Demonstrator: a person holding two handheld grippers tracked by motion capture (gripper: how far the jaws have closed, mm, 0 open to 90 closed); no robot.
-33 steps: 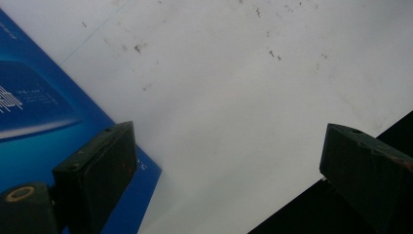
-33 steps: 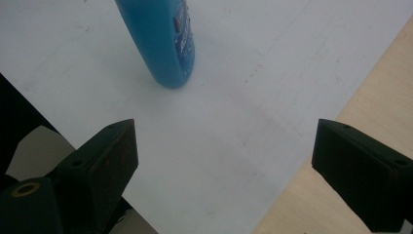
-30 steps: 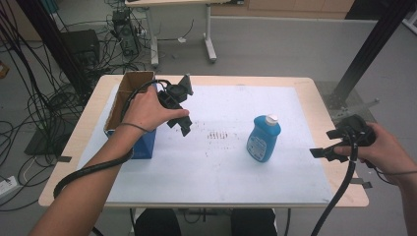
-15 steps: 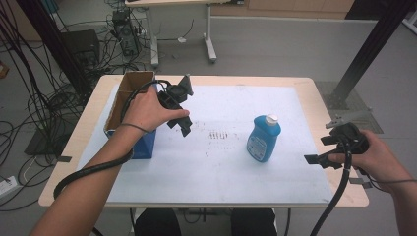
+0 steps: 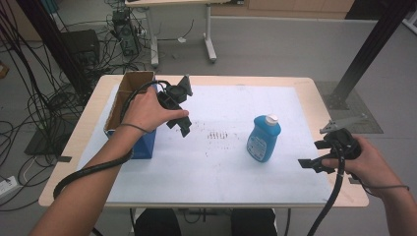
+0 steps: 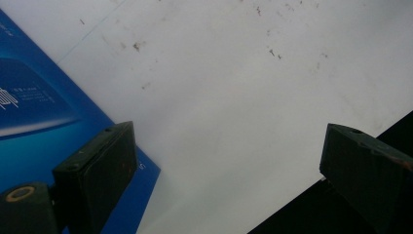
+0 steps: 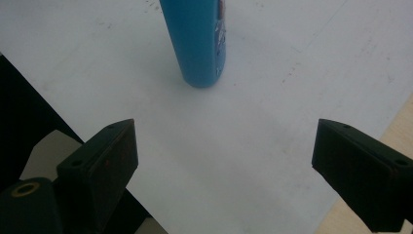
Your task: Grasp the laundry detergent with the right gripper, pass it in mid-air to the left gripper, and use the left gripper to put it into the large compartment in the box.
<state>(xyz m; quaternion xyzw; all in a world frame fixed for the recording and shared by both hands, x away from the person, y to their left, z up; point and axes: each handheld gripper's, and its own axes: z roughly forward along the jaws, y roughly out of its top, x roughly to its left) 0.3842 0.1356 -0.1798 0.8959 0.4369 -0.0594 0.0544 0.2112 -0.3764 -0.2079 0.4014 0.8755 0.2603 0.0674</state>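
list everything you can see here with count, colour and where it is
bottle: 1, blue with white cap, upright on the white sheet, right of centre
box: 1, blue outside, brown cardboard inside, open top, left side of the table
sheet: 1, white, covers most of the tabletop, small dark marks near its middle
table: 1, light wood, centre of the high view
second table: 1, white legs, on the floor behind
cables: many, black, on the floor at left
left gripper: 1, black, beside the box, jaws open and empty
right gripper: 1, black, near the table's right edge, jaws open, pointed toward the bottle
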